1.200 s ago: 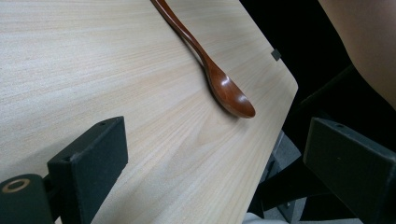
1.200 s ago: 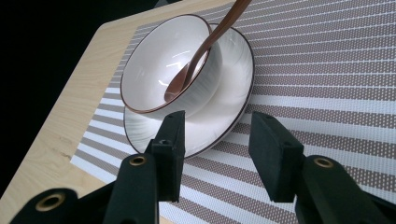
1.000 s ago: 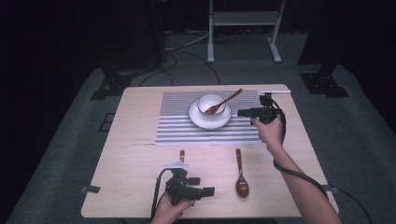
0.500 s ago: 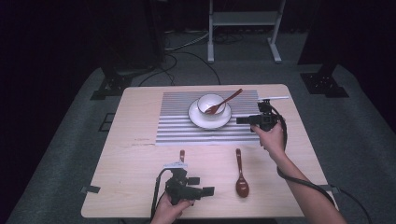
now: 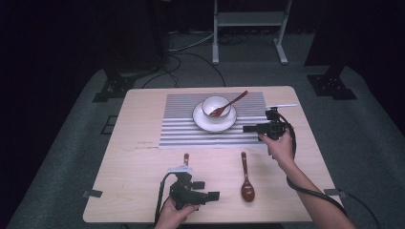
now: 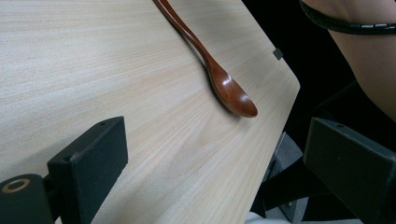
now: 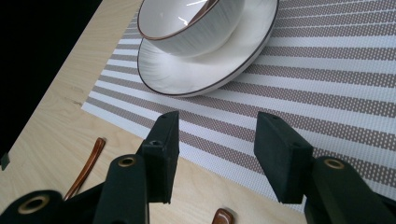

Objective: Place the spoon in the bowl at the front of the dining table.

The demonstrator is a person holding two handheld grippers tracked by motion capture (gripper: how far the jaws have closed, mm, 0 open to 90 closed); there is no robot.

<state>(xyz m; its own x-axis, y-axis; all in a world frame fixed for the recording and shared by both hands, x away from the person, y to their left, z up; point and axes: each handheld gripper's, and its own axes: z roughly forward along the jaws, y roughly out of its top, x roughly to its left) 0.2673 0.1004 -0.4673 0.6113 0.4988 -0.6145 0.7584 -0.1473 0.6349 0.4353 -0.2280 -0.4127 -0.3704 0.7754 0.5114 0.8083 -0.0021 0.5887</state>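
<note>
Dark grey carpet surrounds a light wooden table (image 5: 129, 157), with a white metal stand at twelve o'clock beyond it. Across the table's far half lies a striped placemat (image 5: 181, 131). On the mat, toward twelve o'clock, sits a white plate (image 5: 203, 121) carrying a white bowl (image 5: 214, 104), and a brown wooden spoon (image 5: 234, 101) leans in the bowl with its handle pointing to about two o'clock.

At three o'clock of the plate the right gripper (image 5: 246, 128) hovers over the mat's near right corner, aimed toward nine o'clock. Its jaws have just been opening and stand spread with nothing between them; the right gripper view shows them over the mat's edge, the plate just ahead.

At six o'clock, by the near edge, the left gripper (image 5: 216, 195) rests low, jaws spread wide and empty. A second wooden spoon (image 5: 246, 179) lies flat just at its three o'clock, bowl end toward the person. A third spoon's handle (image 5: 186, 158) shows at the left gripper's twelve o'clock.
</note>
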